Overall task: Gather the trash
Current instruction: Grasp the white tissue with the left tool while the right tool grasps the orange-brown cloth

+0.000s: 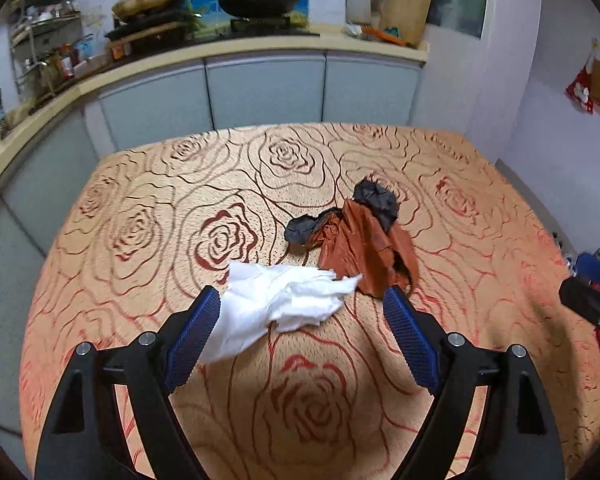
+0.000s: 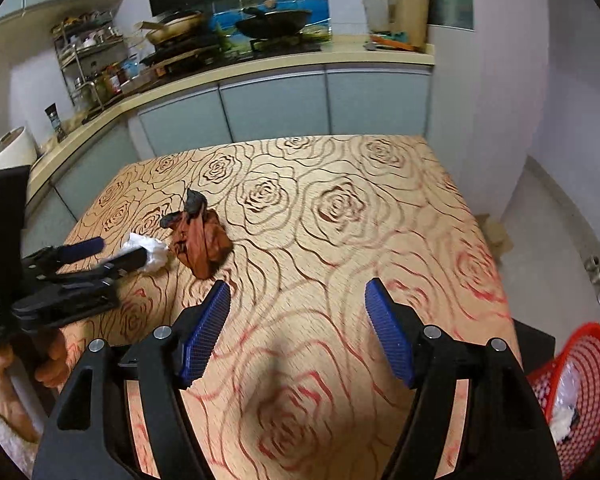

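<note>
So there's a table (image 1: 140, 240) in a rose-print cloth, with a red basket (image 2: 592, 344) off its right edge. Left gripper (image 1: 300, 300) has jaws wide around a white tissue (image 1: 284, 300) lying on the cloth, not pinching it. Right gripper (image 2: 298, 292) hangs wide and empty. A brown wrapper (image 1: 360, 248) sits just behind the tissue.

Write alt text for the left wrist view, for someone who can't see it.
The left gripper hangs open over a crumpled white tissue on a rose-patterned table. Just beyond lies a crumpled orange wrapper with black scraps; kitchen counter behind.
</note>
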Demonstrator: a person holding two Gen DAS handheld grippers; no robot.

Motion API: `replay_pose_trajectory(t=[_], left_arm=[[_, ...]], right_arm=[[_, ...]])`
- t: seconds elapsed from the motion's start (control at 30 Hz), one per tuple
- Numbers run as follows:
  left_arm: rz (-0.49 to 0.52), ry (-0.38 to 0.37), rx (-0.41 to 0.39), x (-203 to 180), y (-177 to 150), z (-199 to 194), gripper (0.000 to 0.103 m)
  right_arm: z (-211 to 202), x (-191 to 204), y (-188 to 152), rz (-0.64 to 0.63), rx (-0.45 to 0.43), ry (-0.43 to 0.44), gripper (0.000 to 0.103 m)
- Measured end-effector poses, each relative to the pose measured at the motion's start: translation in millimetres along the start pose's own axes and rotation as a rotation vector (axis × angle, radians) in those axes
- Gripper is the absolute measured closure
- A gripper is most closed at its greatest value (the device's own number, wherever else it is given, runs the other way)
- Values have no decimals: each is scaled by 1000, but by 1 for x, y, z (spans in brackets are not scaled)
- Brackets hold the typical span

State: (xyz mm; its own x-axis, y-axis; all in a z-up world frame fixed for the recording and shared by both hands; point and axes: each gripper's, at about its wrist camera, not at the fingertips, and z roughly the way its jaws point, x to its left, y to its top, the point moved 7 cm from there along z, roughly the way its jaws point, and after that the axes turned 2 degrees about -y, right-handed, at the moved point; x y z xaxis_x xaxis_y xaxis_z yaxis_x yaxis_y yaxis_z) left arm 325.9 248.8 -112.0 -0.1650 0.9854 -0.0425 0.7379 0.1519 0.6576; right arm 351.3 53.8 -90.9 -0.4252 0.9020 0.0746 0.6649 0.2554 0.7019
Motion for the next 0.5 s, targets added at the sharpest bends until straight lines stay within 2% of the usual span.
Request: replay_pose_trajectory(t=[0.07, 0.13, 0.17, 0.23, 0.33, 0.5], left_arm=[[-1, -8, 3, 2, -2, 7, 24], [-4, -10, 5, 5, -4, 11, 52], [-9, -20, 18, 7, -6, 13, 58], [-14, -20, 26, 10, -9, 16, 78], [-33, -17, 23, 21, -14, 14, 90], [-82, -8, -9, 40, -14, 3, 94]], right_arm=[[8, 6, 5, -13, 3, 1, 35], [17, 14, 10, -34, 6, 8, 35], [24, 20, 13, -47, 10, 19, 35], [33, 29, 16, -60, 21, 35, 35], [52, 47, 18, -88, 47, 74, 35], [87, 74, 19, -128, 90, 110, 35]])
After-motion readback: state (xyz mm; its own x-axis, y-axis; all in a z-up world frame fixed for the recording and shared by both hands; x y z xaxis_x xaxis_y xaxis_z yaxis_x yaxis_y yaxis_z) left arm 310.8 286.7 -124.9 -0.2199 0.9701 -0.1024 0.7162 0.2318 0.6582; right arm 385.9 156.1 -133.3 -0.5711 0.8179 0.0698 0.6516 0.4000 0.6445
